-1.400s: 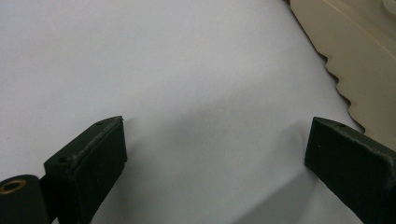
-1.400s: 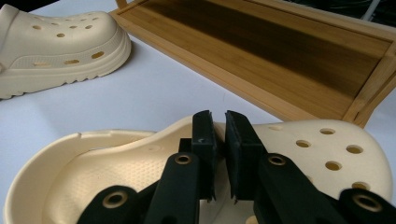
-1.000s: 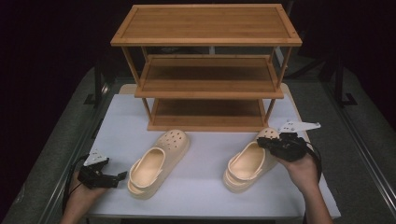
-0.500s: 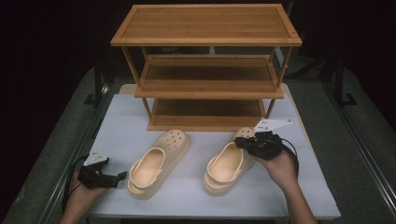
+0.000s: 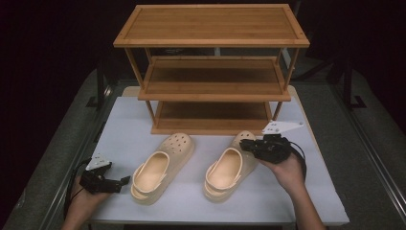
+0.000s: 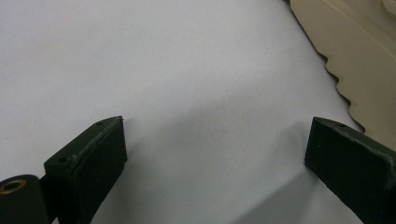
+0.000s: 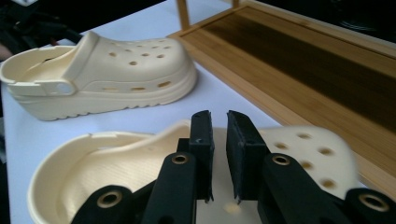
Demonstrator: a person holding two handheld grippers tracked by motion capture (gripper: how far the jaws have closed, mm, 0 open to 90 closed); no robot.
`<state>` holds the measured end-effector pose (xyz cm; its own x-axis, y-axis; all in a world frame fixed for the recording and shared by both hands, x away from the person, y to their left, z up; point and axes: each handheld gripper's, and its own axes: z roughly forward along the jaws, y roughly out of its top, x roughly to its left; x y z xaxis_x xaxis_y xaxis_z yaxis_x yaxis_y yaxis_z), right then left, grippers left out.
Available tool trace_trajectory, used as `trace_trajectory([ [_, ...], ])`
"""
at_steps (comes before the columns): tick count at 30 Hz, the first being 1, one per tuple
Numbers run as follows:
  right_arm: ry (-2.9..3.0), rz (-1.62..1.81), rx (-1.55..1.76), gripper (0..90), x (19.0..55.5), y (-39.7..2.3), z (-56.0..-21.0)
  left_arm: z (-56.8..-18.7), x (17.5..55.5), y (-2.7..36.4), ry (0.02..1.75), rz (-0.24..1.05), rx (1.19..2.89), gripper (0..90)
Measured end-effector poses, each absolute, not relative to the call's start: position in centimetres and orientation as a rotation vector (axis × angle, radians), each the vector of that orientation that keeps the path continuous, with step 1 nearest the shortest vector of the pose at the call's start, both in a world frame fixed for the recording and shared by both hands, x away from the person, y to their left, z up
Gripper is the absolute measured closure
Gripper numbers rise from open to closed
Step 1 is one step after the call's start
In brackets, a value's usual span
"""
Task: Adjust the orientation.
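Observation:
Two cream clogs lie on the white table (image 5: pixel 191 203) in front of a three-tier wooden shoe rack (image 5: pixel 210 91). The left clog (image 5: pixel 163 167) rests free, toe toward the rack. My right gripper (image 5: pixel 246 145) is shut on the upper rim of the right clog (image 5: pixel 227 172); in the right gripper view its jaws (image 7: pixel 219 126) pinch that clog (image 7: pixel 116 168), with the other clog (image 7: pixel 116 74) beyond. Near the table's front left corner my left gripper (image 5: pixel 122 182) stands open, just left of the left clog's heel. In the left gripper view it (image 6: pixel 217 140) holds nothing, the clog's ridged sole (image 6: pixel 355 60) at upper right.
The rack's bottom shelf (image 7: pixel 303 60) lies just beyond the held clog's toe. A grey three-cornered plate (image 5: pixel 282 127) tops the right gripper. Dark floor and metal rails surround the table on both sides.
My right gripper has moved left across the table and brought the right clog with it, closer to the left clog. The left gripper and left clog have stayed put.

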<state>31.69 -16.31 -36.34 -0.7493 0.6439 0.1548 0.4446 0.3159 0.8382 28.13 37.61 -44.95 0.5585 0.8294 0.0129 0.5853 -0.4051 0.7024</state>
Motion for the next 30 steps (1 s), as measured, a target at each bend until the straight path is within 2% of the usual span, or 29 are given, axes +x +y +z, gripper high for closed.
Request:
trace_trajectory([
  [8,2.312,1.326,1.109,88.6,31.6,-20.6,-37.8,-45.0,28.1,37.6,1.13,0.48,2.137,4.8],
  [15,2.311,1.26,1.21,89.5,31.7,-23.3,-40.3,-45.0,28.1,37.6,1.13,0.48,2.137,4.8],
  [22,2.349,1.214,1.238,89.5,33.0,-23.1,-42.6,-45.0,28.1,37.6,1.129,0.479,2.138,4.8],
  [30,2.396,1.2,1.232,89.6,34.3,-21.5,-43.6,-44.9,28.2,37.6,1.127,0.477,2.141,4.8],
])
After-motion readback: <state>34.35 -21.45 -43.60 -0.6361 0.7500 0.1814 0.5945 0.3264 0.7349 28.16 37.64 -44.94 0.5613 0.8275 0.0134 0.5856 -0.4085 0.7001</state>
